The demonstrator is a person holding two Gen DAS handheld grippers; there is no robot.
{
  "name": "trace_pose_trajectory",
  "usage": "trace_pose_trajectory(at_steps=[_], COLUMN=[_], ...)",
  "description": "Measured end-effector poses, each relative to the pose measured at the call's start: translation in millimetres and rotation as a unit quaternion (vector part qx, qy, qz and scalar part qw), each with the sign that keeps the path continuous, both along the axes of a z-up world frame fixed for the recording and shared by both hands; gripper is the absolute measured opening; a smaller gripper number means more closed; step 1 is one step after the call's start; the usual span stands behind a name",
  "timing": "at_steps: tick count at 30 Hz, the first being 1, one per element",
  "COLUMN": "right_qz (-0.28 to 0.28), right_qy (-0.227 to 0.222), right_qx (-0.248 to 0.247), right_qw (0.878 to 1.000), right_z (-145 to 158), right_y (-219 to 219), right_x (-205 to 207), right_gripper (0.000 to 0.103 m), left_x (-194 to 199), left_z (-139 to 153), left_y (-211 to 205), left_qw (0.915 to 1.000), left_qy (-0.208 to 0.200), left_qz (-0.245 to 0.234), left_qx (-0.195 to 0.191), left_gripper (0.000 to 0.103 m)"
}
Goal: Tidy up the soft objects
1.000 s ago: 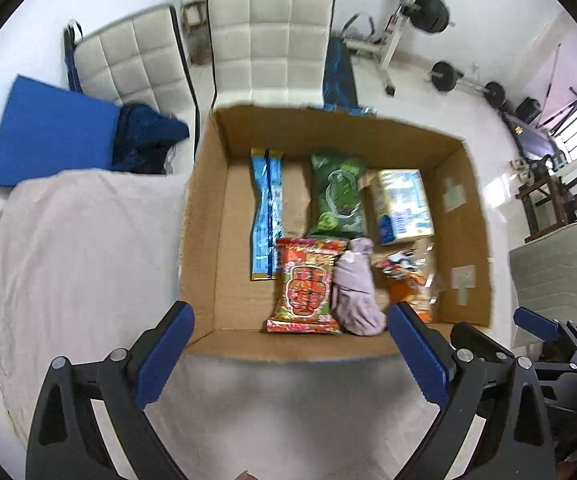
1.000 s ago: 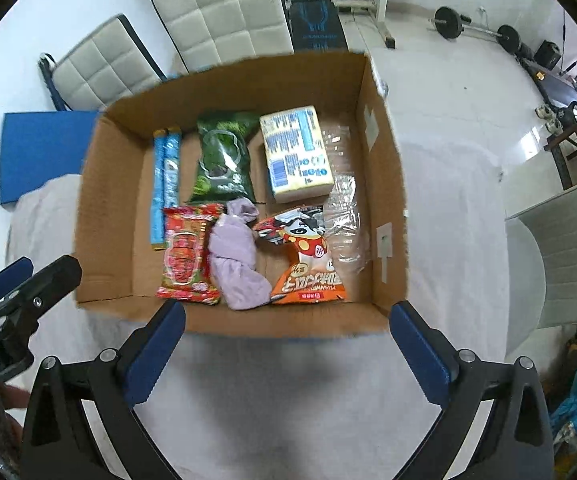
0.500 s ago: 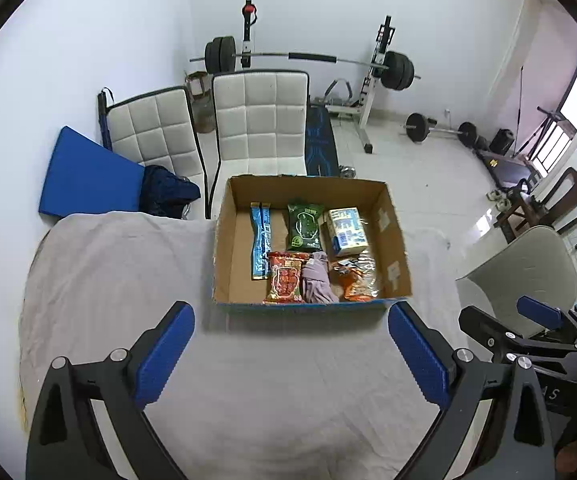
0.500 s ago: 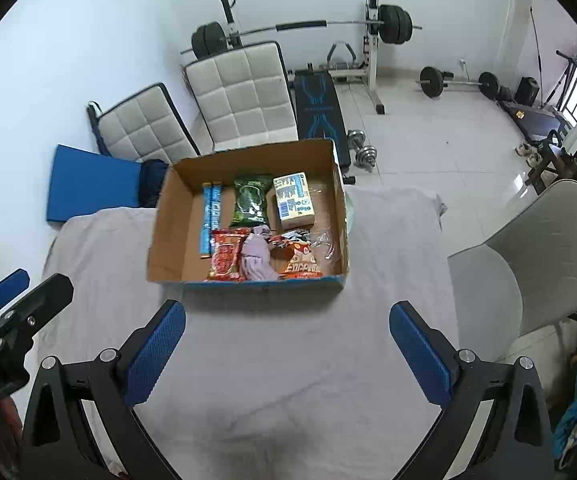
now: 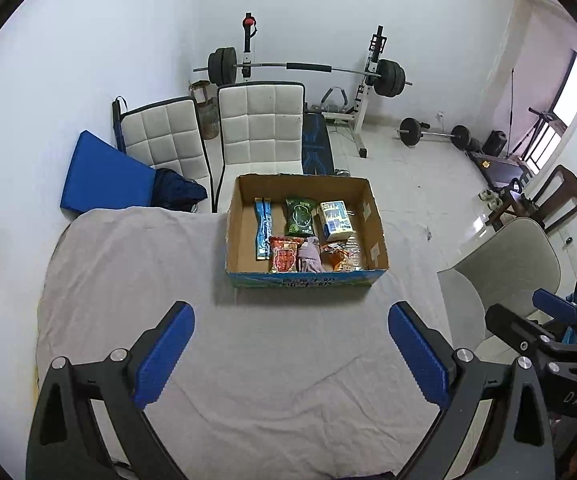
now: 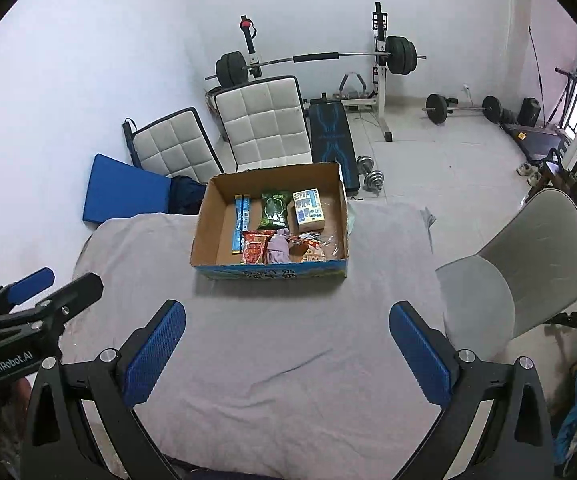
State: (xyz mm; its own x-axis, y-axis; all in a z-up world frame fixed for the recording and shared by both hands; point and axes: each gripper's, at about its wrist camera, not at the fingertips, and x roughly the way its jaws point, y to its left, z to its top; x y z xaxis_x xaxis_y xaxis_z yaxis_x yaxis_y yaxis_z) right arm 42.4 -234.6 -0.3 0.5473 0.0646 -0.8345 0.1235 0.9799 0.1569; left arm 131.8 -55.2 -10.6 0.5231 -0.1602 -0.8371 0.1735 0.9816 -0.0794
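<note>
An open cardboard box (image 5: 240,240) (image 6: 208,236) stands at the far side of a table under a grey cloth (image 5: 168,280) (image 6: 272,340). In it lie a blue packet (image 5: 263,222), a green bag (image 5: 299,216), a blue-and-white pack (image 5: 334,220), a red snack bag (image 5: 284,254), a lilac cloth (image 5: 310,258) and an orange bag (image 5: 342,260). My left gripper (image 5: 290,354) and right gripper (image 6: 286,354) are open and empty, high above the near part of the table, far back from the box.
Two white padded chairs (image 5: 262,128) and a blue cushion (image 5: 104,178) are behind the table. A grey chair (image 6: 528,252) stands at its right. A barbell rack (image 5: 308,68) and loose weights (image 6: 460,108) are on the floor beyond.
Both grippers have pulled up and back from just over the box. The box now looks small and far, and the whole table and room show. Both stay open.
</note>
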Motion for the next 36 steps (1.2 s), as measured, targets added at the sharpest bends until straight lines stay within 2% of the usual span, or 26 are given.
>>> trace_pose_trajectory(at_steps=[7, 16, 36], right_qz=[-0.016, -0.027, -0.033], right_qy=[-0.026, -0.034, -0.031], right_qx=[-0.025, -0.037, -0.050], right_qw=[0.999, 0.998, 0.998], right_z=[17.9, 12.9, 2.3], right_y=[-1.7, -5.9, -13.6], right_x=[-8.6, 8.6, 31.3], right_gripper=[0.103, 0.103, 0.103], left_x=[-2.8, 10.6, 24.8], left_z=[4.8, -3.7, -10.3], left_y=[-1.5, -7.7, -3.7], left_qw=[0.9998, 0.9991, 0.9989], left_qy=[-0.020, -0.031, -0.027], left_qz=[0.009, 0.023, 0.036], left_qx=[0.002, 0.020, 0.017], left_gripper=[0.099, 0.100, 0.100])
